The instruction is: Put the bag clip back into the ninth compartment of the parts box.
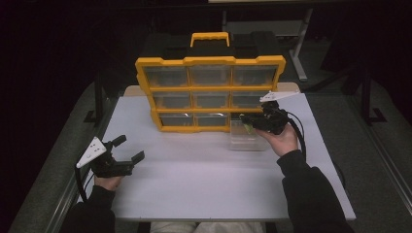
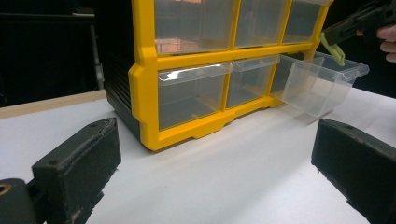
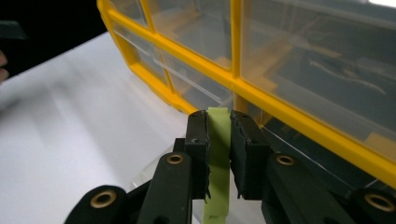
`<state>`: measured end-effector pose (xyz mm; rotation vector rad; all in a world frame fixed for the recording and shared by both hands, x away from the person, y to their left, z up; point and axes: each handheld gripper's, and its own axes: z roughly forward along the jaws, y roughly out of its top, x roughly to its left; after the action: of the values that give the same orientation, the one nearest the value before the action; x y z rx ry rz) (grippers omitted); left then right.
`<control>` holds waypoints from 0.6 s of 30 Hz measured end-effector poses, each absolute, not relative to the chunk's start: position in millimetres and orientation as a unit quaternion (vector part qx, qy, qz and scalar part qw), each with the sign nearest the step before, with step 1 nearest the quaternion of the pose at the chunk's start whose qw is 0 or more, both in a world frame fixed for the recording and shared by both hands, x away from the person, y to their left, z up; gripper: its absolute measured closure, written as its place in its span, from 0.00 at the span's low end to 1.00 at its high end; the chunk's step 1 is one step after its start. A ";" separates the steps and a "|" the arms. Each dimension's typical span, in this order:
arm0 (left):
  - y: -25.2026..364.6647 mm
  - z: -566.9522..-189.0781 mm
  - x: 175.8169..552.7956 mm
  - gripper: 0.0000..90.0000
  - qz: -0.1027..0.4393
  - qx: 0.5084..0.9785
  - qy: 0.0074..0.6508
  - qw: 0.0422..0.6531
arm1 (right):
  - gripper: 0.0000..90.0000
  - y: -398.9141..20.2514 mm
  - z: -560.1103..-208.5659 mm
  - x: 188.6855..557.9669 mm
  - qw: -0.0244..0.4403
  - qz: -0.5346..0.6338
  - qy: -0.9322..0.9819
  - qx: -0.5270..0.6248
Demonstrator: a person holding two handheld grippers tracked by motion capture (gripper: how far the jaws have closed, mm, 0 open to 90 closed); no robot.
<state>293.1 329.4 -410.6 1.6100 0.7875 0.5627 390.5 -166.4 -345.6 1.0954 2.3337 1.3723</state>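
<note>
A: Where is the right gripper point(image 1: 249, 122)?

B: Near the right edge of the desk point(image 1: 194, 189), just in front of the yellow organiser point(image 1: 210, 92), over the clear drawer point(image 1: 247, 137) that stands pulled out of the bottom row on the right. Its jaws are clamped together on a green strip point(image 3: 218, 154), which sticks out past the tips.

A: Is the strip touching the drawer?

B: In the left gripper view the strip point(image 2: 333, 50) hangs over the drawer's point(image 2: 322, 84) rim; contact I cannot tell.

A: And the left gripper point(image 1: 129, 149)?

B: It sits near the desk's front left corner, jaws wide apart with nothing between them, pointing towards the organiser point(image 2: 205, 70).
</note>
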 end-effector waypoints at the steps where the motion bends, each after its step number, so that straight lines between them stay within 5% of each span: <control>1: 329.3 -410.7 293.0 0.01 0.243 0.691 0.339 0.590 | 0.85 -165.8 -346.6 390.8 0.109 0.465 0.795 0.374; 6: 329.7 -410.2 292.1 0.03 0.245 0.688 0.338 0.593 | 0.84 -161.1 -350.3 391.7 0.114 0.449 0.801 0.380; 7: 329.6 -410.2 292.1 0.03 0.244 0.688 0.338 0.593 | 0.73 -158.5 -350.6 391.6 0.111 0.445 0.802 0.383; 15: 329.5 -410.7 292.9 0.03 0.242 0.691 0.339 0.591 | 0.42 -156.6 -349.6 388.6 0.114 0.448 0.802 0.378; 16: 329.6 -410.7 292.8 0.03 0.243 0.691 0.339 0.591 | 0.28 -157.8 -348.7 386.0 0.126 0.452 0.797 0.381; 18: 329.7 -410.7 292.8 0.03 0.242 0.691 0.339 0.590 | 0.16 -159.1 -348.0 383.6 0.134 0.456 0.792 0.383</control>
<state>292.8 329.7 -410.7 1.6088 0.7885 0.5641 383.6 -159.1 -348.0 1.1100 2.2978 1.3211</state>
